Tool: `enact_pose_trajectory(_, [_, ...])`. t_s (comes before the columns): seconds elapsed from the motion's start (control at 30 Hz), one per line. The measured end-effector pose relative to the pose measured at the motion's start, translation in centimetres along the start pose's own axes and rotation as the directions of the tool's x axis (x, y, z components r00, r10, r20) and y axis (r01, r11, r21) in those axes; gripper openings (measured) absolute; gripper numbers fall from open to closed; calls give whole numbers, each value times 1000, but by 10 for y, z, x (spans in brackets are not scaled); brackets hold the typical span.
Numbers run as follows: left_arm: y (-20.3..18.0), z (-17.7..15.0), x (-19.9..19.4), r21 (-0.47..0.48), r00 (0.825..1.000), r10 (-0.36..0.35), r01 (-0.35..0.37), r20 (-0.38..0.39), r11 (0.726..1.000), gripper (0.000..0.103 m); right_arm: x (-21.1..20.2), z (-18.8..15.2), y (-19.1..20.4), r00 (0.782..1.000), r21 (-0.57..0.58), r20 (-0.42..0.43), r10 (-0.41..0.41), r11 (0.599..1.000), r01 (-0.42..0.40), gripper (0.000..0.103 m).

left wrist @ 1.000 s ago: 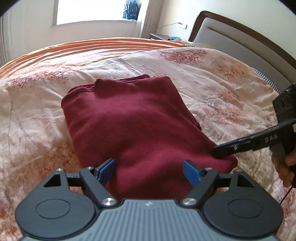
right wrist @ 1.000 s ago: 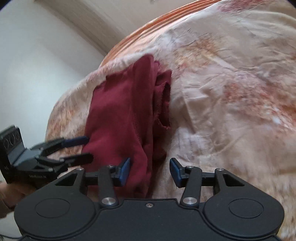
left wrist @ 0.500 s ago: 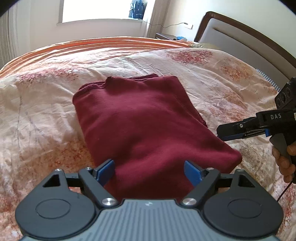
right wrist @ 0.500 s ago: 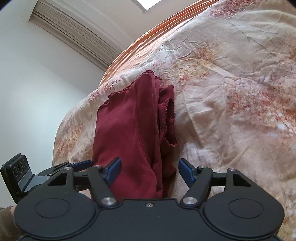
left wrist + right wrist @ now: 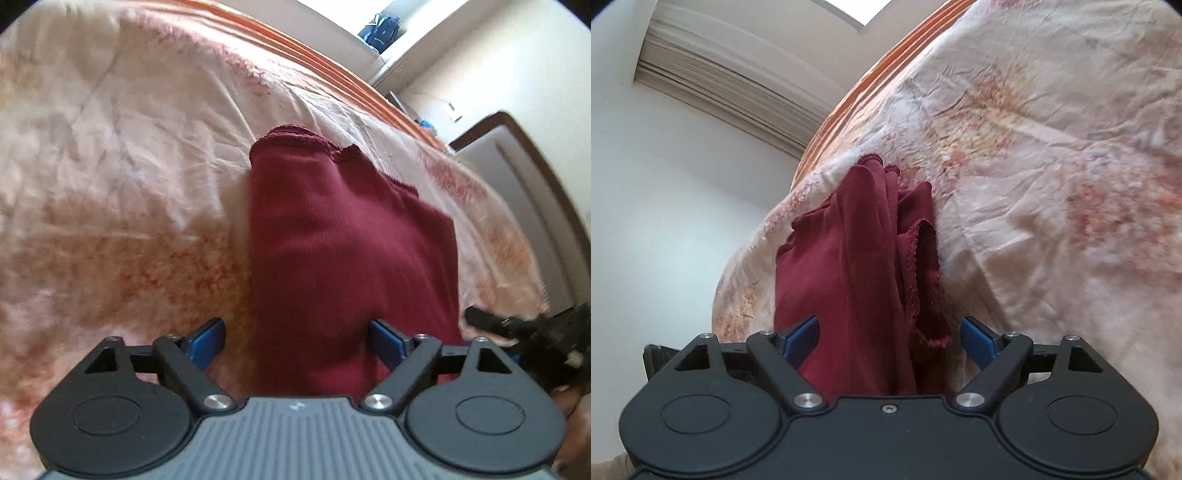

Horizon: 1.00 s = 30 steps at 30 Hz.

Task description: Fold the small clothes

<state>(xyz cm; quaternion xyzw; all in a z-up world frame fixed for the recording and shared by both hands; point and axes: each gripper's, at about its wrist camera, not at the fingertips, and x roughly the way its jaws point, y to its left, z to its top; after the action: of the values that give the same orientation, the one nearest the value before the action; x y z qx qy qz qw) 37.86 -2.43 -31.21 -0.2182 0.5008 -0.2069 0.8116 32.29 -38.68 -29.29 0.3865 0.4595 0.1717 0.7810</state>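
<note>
We list first a dark red garment (image 5: 351, 258), folded into a long block and lying on a cream bedspread (image 5: 110, 184) printed with rust-coloured flowers; in the left wrist view it runs from the centre of the frame down to the bottom centre, its hemmed edge at the top. In the right wrist view the same garment (image 5: 857, 277) stands in the centre and lower centre, its layered, frayed edges showing along its right side. We record the left gripper (image 5: 297, 338) at the bottom of its own view with jaws spread wide: the near end of the garment lies between them, one blue pad (image 5: 207, 338) over the bedspread just left of the cloth, the other over the cloth near its right edge, neither pressing that we can see. The right gripper (image 5: 888, 338) at the bottom of its view has just been opening its jaws, which now stand wide and released, the garment's near end between them without being pinched. It also appears, blurred, at the right edge of the left view (image 5: 524, 325), just beside the garment. Further items: an orange striped border (image 5: 314, 55) along the upper part of the bed, a padded headboard (image 5: 517, 177) at the right, a pale pleated curtain (image 5: 731, 81) at upper left of the right view.
</note>
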Motion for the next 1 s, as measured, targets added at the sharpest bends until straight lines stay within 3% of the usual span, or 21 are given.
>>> enact_pose_trajectory(0.13, [1, 9, 12, -20, 999, -35, 34, -16, 999, 80, 19, 3, 1, 999, -13, -31, 35, 999, -36, 80])
enact_pose_trajectory(0.2, [0, 11, 16, -37, 998, -52, 52, -17, 998, 76, 26, 2, 4, 999, -40, -45, 14, 999, -15, 68])
enact_pose_trajectory(0.23, [-1, 12, 17, -44, 999, -47, 47, -16, 998, 71, 27, 2, 4, 999, -46, -45, 4, 999, -6, 50])
enact_pose_trajectory(0.27, [-1, 12, 16, -46, 999, -47, 46, -15, 998, 61, 27, 2, 4, 999, -39, -47, 10, 999, -12, 41])
enact_pose_trajectory(0.3, [0, 12, 16, -49, 999, -49, 48, -14, 998, 56, 25, 2, 4, 999, -35, -43, 18, 999, -20, 38])
enact_pose_trajectory(0.37, [-1, 9, 12, -44, 999, -53, 53, -1, 998, 41, 22, 1, 10, 999, -75, -40, 9, 997, -12, 34])
enact_pose_trajectory(0.43, [-6, 9, 9, -23, 999, -50, 51, 14, 998, 34, 19, 0, 18, 999, -100, -39, 2, 995, -6, 31])
enact_pose_trajectory(0.57, [-11, 5, -13, -32, 995, -73, 75, 64, 997, 31, 10, -1, 41, 1000, -144, -28, 13, 989, -17, 30])
enact_pose_trajectory(0.67, [-3, -3, -53, -54, 989, -69, 77, 131, 996, 31, 9, -7, 75, 998, -192, -43, 44, 980, -52, 30])
enact_pose_trajectory(0.77, [19, -16, -107, -88, 979, -20, 38, 201, 995, 31, 33, -16, 121, 988, -246, -111, 111, 960, -136, 31])
enact_pose_trajectory(0.87, [52, -28, -171, -121, 961, 73, -42, 266, 992, 31, 79, -33, 172, 961, -291, -206, 185, 926, -241, 31])
enact_pose_trajectory(1.0, [102, -38, -234, -134, 923, 243, -212, 298, 968, 32, 154, -67, 231, 924, -308, -307, 228, 895, -322, 31])
